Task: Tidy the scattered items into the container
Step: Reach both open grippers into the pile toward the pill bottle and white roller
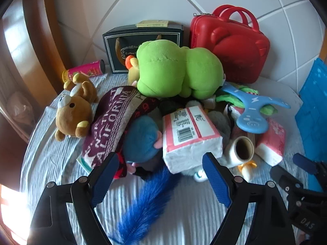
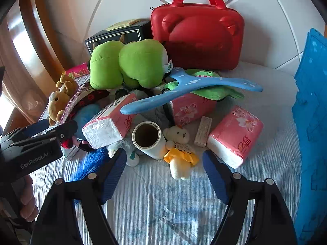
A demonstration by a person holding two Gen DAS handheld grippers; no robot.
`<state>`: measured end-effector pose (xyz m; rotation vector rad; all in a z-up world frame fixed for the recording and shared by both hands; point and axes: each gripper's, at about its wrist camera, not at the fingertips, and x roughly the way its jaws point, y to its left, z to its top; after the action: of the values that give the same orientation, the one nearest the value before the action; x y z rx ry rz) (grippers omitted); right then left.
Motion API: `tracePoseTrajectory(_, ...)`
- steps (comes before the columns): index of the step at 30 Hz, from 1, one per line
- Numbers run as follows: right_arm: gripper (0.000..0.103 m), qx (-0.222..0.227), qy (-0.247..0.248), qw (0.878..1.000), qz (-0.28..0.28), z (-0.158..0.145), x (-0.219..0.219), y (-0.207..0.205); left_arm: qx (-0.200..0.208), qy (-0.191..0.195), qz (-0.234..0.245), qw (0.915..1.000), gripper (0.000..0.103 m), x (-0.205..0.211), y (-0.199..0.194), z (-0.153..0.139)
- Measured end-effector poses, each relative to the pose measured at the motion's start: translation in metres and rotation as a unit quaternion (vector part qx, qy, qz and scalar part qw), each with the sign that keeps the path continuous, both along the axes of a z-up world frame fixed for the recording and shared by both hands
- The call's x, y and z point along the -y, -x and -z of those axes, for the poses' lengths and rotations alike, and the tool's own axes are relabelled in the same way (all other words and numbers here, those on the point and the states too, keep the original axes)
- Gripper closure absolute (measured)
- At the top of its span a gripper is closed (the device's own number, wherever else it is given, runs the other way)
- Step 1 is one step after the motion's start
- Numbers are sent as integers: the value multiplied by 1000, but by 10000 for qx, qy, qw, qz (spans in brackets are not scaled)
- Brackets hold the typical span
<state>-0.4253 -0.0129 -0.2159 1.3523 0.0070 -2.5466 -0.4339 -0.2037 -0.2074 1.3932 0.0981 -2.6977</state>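
Nearest me, both claws hang over a bed [image 2: 163,204] covered in a pale blue-and-white ribbed sheet, and each stands wide with nothing between its blue pads: the left claw [image 1: 161,180] above a fluffy blue tail [image 1: 143,202], the right claw [image 2: 164,175] just short of a small cream doll in a yellow dress [image 2: 179,153]. Beside that doll a white roll with a cardboard core [image 2: 148,138] lies with its open end facing us, and a pink tissue pack [image 2: 235,136] sits apart on the right, a slim small box [image 2: 202,131] between them. Further in, the heap thickens: another tissue pack with a barcode label [image 1: 190,136], a dark blue plush [image 1: 141,138], a maroon knit scarf lettered CALIFORNIA [image 1: 112,122], and a brown bear [image 1: 73,118] lying off to the left on the sheet. A light blue plastic hanger [image 2: 190,89] rests across the top of the pile, over a green cloth [image 2: 206,89]. A big green plush [image 1: 175,71] crowns the middle. Behind it, against the white padded headboard [image 1: 143,6], stand a black coffee box [image 1: 141,40] and a closed red carry case [image 2: 198,36] with twin handles, upright. A pink canister [image 1: 85,71] lies on its side at the far left, near a curved wooden bed frame [image 1: 47,40]. A blue bin [image 2: 310,122] rises at the right edge, well clear of the heap.
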Motion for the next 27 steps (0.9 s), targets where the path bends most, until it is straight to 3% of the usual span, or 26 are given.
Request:
tracePoseTrajectory(8, 28, 306, -7, 9995, 10, 35, 20, 58, 405, 97, 215, 9989, 19, -18, 87, 35)
tracePoseTrajectory(11, 31, 375, 130, 9992, -71, 41, 20, 62, 639, 10, 337, 9974, 32, -19, 100, 56)
tracePoseTrajectory(15, 36, 396, 12, 9991, -164, 36, 11, 43, 565, 21, 318, 9979, 32, -16, 72, 60)
tracePoseTrajectory(18, 36, 527, -22, 9985, -122, 38, 0, 17, 862, -26, 373, 9956, 38, -14, 40, 75)
tracePoseTrajectory(24, 35, 1170, -280, 9927, 16, 77, -22, -33, 1130, 111, 356, 9929, 34, -13, -21, 95)
tracePoseTrajectory(27, 35, 1156, -267, 9929, 59, 79, -30, -48, 1203, 66, 228, 9925, 34, -9, -37, 99)
